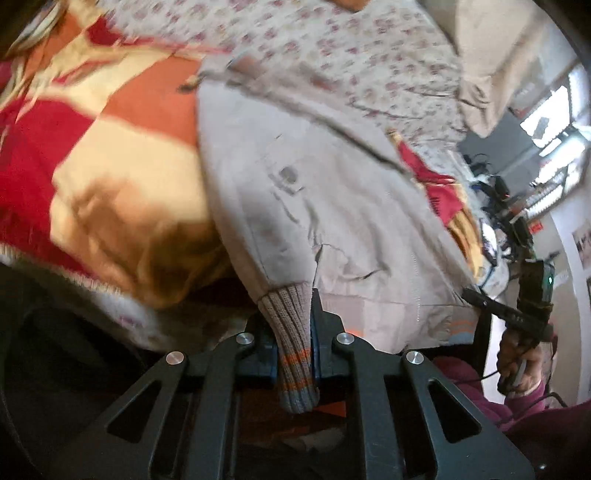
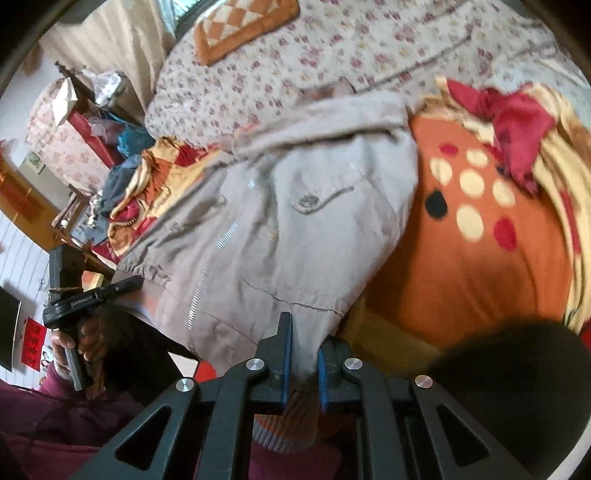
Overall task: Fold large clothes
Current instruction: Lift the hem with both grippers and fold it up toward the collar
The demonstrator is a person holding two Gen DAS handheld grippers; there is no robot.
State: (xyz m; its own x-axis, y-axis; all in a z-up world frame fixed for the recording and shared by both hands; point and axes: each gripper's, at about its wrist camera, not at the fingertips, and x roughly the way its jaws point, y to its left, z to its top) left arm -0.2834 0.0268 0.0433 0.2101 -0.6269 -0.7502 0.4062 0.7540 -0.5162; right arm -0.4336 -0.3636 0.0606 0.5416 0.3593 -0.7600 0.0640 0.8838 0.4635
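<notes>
A beige zip jacket (image 1: 332, 206) lies on the bed, its front up, with a buttoned chest pocket and a zipper (image 2: 218, 243). My left gripper (image 1: 295, 332) is shut on a ribbed knit cuff (image 1: 291, 325) with orange stripes at the jacket's near edge. My right gripper (image 2: 303, 350) is shut on the jacket's other near corner, with a ribbed cuff (image 2: 288, 432) hanging below the jaws. Each gripper shows in the other's view: the right one (image 1: 491, 306) at the right edge, the left one (image 2: 103, 291) at the left.
Under the jacket lies an orange, red and cream blanket (image 1: 110, 155), (image 2: 480, 236) over a floral bedsheet (image 2: 332, 48). A checked cushion (image 2: 243, 26) lies at the far end. Cluttered furniture (image 2: 85, 122) stands beside the bed. The person's maroon sleeve (image 1: 535, 417) is near.
</notes>
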